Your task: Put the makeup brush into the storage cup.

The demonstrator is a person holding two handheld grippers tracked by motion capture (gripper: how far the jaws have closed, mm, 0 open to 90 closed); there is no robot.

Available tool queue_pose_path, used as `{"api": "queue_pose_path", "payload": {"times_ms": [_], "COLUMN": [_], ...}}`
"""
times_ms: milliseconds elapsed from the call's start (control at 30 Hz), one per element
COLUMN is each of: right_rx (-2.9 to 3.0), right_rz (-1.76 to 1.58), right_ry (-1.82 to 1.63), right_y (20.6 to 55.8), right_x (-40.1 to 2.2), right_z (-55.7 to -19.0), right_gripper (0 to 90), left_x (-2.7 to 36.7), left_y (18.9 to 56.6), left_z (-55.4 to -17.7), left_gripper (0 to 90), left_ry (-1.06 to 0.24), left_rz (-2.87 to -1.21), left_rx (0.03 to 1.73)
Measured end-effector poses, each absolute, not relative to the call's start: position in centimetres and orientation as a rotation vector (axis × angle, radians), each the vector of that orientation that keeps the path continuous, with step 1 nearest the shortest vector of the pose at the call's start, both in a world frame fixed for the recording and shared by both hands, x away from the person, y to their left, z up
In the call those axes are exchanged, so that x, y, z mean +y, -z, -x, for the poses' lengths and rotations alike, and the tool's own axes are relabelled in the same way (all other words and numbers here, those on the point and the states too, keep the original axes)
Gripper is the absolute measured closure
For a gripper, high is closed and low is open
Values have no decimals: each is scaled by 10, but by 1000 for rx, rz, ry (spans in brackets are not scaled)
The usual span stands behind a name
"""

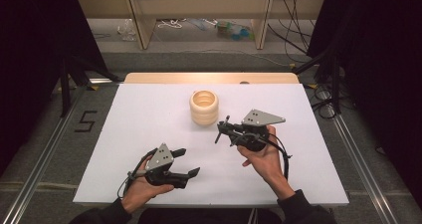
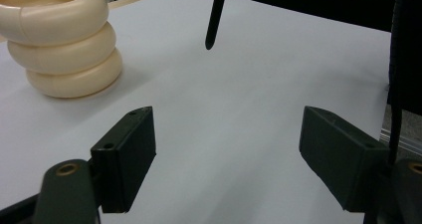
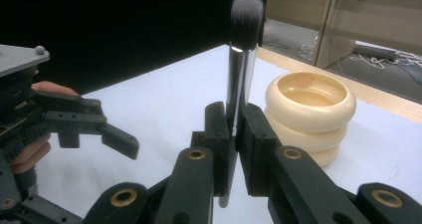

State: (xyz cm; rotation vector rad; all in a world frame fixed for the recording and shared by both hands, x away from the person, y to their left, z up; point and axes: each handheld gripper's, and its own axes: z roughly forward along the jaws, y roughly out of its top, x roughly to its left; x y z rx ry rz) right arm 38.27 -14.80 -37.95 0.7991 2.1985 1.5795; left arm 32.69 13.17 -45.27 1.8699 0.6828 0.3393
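Makeup brush (image 3: 241, 74): black handle, silver ferrule, grey-tipped bristle head; clamped upright between the closed jaws of the right tongs (image 3: 234, 134), bristles uppermost in the right gripper view, handle end showing below the jaws. In the high view the brush (image 1: 222, 130) sits at the tip of the right tongs (image 1: 230, 133), above the table just right of centre, near the holder but apart from it; in the left gripper view its dark handle end (image 2: 214, 20) hangs over the white surface without touching it. Holder (image 1: 204, 107): cream, ribbed like three stacked rings, open at the top, standing upright on the table beyond the brush, towards the far middle. Left tongs (image 1: 185, 163): held low over the near left part of the table, jaws wide apart with nothing between them, bare surface showing in the gap in the left gripper view; well apart from the holder. Hands: one on each gripper, dark sleeves at the near edge. Table (image 1: 149, 109): white top, wooden strip along the far edge. Surroundings: dark curtains either side, cables on the floor, wooden shelving behind
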Motion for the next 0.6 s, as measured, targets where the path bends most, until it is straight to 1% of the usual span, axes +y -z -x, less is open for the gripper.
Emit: {"api": "queue_pose_path", "payload": {"times_ms": [67,167,267,367,600], "right_rx": [2198,2195,2186,2188,2177], "right_rz": [-809,-819,-821,-822,-850], "right_ry": [-1575,-1567,-1580,-1566,-1580], "right_y": [379,377,376,375,373], "right_x": [-148,-148,-147,-147,-146], "right_z": [-386,-392,-397,-399,-410], "right_gripper": [838,839,839,839,839], "left_x": [134,136,140,143,155], "left_y": [452,453,453,455,451], "left_z": [-329,-329,-331,-330,-332], "left_gripper": [216,201,200,197,195], "left_ry": [-355,-336,-367,-353,-389], "left_rz": [-1877,-1874,-1888,-1887,-1875], "left_rx": [672,687,669,699,697]}}
